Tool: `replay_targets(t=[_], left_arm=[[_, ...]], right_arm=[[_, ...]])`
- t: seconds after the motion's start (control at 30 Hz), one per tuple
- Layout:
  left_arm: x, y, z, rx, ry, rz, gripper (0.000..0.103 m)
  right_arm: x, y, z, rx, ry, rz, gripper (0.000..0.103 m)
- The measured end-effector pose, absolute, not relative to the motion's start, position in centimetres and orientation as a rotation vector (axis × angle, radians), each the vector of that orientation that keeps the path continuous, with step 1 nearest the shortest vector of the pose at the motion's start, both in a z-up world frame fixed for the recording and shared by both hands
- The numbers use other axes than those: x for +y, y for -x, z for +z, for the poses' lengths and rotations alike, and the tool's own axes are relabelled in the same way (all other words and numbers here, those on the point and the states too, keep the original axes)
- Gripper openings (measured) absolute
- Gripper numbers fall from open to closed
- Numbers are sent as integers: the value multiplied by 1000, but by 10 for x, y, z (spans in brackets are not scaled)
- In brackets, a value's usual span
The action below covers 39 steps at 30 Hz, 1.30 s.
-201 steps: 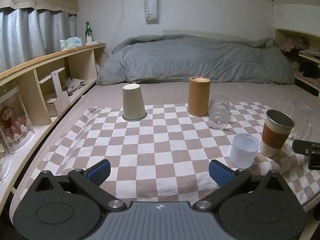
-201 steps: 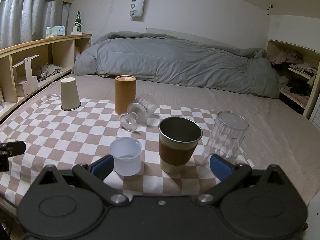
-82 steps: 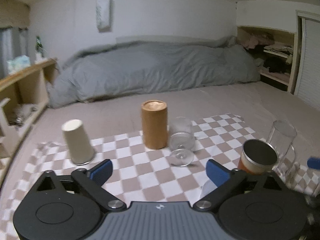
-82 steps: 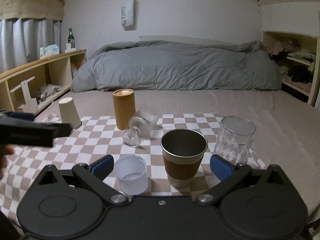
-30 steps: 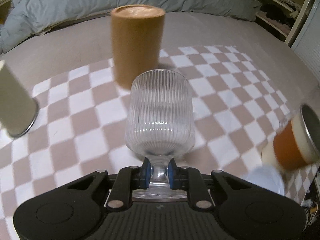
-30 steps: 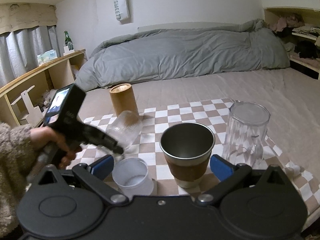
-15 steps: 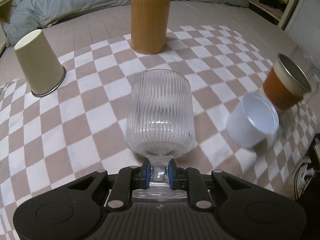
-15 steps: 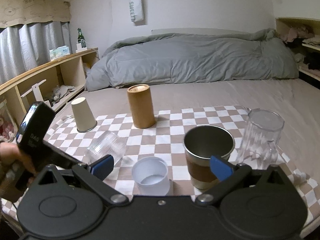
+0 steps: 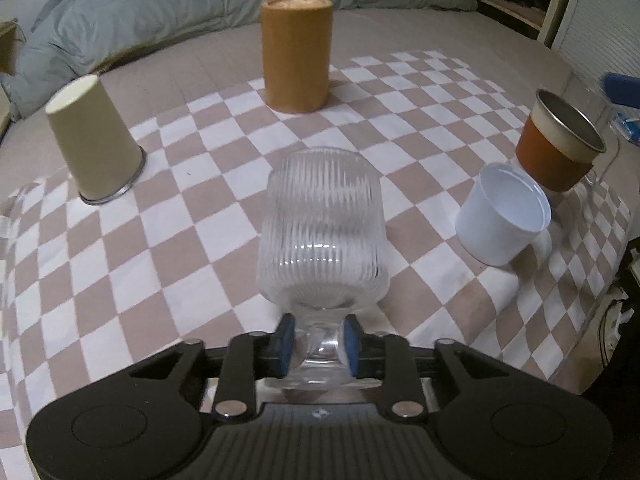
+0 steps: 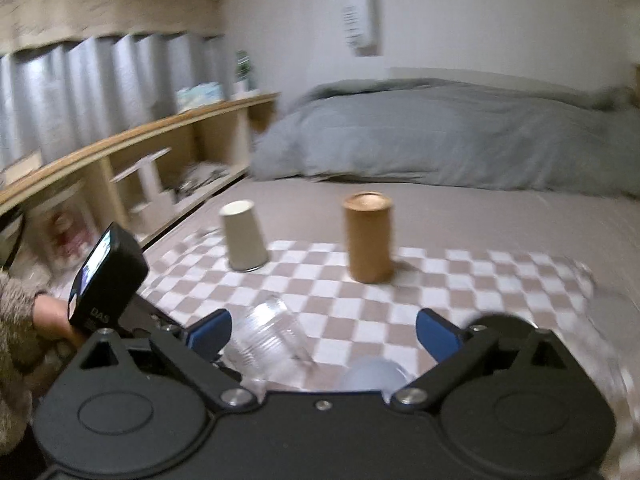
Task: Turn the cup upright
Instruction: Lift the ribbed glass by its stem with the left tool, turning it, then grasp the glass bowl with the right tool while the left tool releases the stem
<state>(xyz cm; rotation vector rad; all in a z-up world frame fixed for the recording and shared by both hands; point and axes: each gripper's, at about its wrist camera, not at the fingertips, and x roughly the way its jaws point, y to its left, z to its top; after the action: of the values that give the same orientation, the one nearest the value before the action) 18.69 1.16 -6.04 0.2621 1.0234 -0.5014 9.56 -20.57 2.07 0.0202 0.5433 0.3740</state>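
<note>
Now the left gripper (image 9: 316,344) is pinching the clear ribbed stemmed glass (image 9: 322,236) between its jaws, newly carried sideways toward uprighting; right gripper (image 10: 320,334) is idling, spread.

The left wrist view looks down close over the checkered cloth (image 9: 168,216); the right looks level from its near edge; both show the brown canister (image 9: 296,52).

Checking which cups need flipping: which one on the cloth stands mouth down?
The beige paper cup, rim on the checkered cloth; the white cup sits mouth up.
</note>
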Motion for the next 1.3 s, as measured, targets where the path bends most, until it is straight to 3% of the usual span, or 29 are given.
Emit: replay_targets(t=[0.17, 0.3, 0.63, 1.0, 1.1, 1.17, 1.2, 1.3], left_arm=[[23, -184, -56, 1002, -229, -502, 35], [26, -183, -55, 991, -215, -493, 34], [27, -179, -56, 979, -191, -512, 34], [31, -174, -55, 977, -177, -501, 52], [33, -171, -53, 964, -181, -494, 72], [34, -170, -50, 950, -181, -487, 75], [34, -169, -48, 947, -177, -487, 75], [35, -168, -45, 941, -160, -490, 75]], right_arm=[[-187, -132, 16, 677, -84, 434, 93], [-173, -158, -1, 810, -249, 414, 87], [-157, -193, -64, 1044, -749, 161, 85], [-136, -234, -100, 1176, -863, 99, 86], [-137, -242, -106, 1189, -871, 123, 88], [-138, -246, -106, 1194, -860, 142, 83], [-139, -247, -107, 1196, -858, 147, 75], [-141, -248, -107, 1193, -843, 177, 74]])
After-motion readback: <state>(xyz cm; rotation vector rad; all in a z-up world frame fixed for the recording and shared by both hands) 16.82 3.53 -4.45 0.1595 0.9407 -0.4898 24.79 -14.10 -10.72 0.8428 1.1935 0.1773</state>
